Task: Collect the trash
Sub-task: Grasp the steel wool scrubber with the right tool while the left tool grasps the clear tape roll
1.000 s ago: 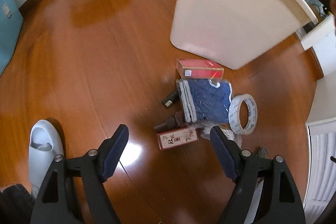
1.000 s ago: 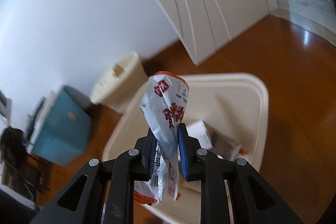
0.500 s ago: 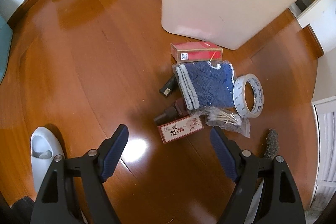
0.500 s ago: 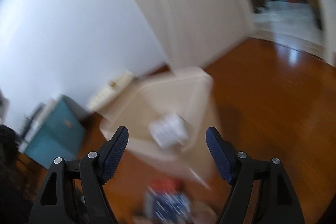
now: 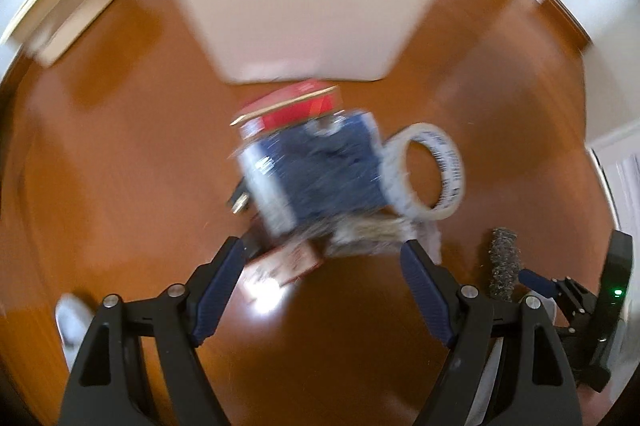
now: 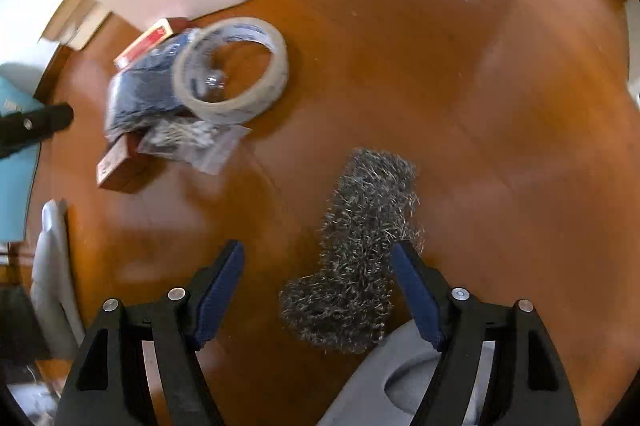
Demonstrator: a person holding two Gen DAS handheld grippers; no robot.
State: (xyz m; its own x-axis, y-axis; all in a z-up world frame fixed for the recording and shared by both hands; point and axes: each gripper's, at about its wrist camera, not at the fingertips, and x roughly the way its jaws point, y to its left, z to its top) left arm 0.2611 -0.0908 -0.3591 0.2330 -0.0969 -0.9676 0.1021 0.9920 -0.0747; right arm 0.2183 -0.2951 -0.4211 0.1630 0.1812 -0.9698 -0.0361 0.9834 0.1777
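Comparing right gripper (image 6: pixel 316 290): snack wrapper gone, fingers now spread empty around steel wool (image 6: pixel 360 246), lower centre.
Left gripper (image 5: pixel 324 286): fingers still spread, empty.

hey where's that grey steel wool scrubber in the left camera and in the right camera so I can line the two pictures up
Left wrist: steel wool scrubber lies on the floor at lower right, outside the open left gripper, small and partly blurred.
Right wrist: the scrubber lies bottom centre, between the fingers of the open right gripper.
Shared landmark: the tape roll, leaning against the blue cloth packet.
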